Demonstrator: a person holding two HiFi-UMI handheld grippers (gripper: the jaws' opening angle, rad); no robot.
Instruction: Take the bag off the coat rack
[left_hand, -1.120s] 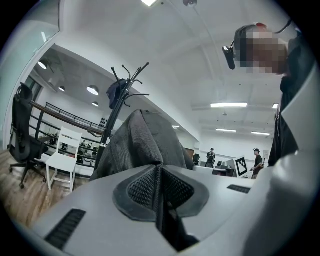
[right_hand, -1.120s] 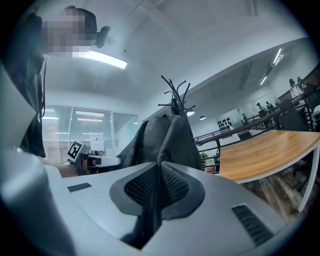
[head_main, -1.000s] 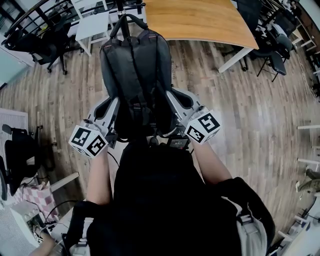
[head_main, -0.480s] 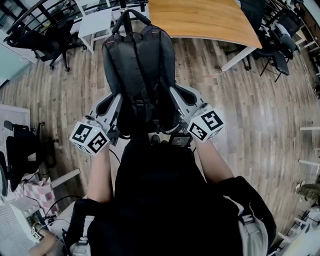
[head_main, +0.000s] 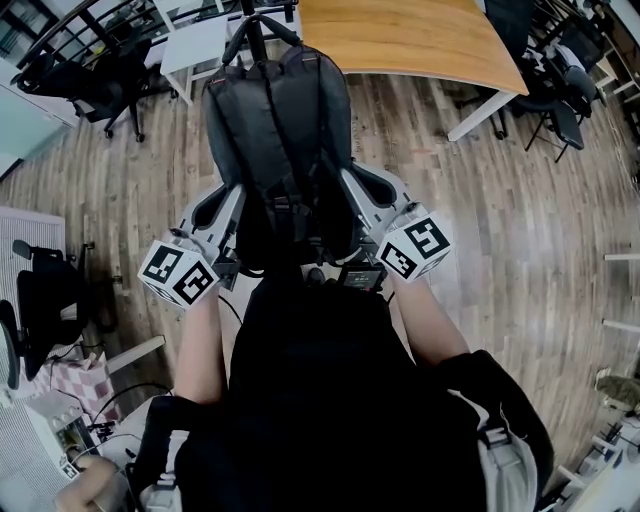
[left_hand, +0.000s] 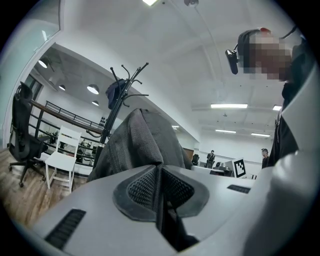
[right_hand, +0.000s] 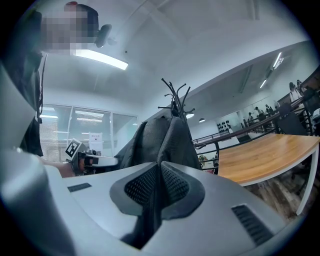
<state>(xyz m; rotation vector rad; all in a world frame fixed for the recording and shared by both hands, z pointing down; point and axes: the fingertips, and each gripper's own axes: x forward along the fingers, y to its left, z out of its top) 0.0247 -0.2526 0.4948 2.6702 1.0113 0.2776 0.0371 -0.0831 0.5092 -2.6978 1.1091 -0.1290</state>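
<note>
Both grippers pinch folds of fabric: left gripper (left_hand: 159, 175), right gripper (right_hand: 159, 176). The bag (head_main: 278, 130) sits between them, beside the coat rack (left_hand: 120, 95). Risk: top loop snags a hook and the fabric slips out.

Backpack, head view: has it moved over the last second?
Yes, slightly. The backpack has crept up the frame, its top closer to the wooden table. The head camera shifted a little too, so the real move is small.

Bright, even light from ceiling strips (right_hand: 100, 59); soft shadows; heavy fisheye bending, dark vignetted corners.
</note>
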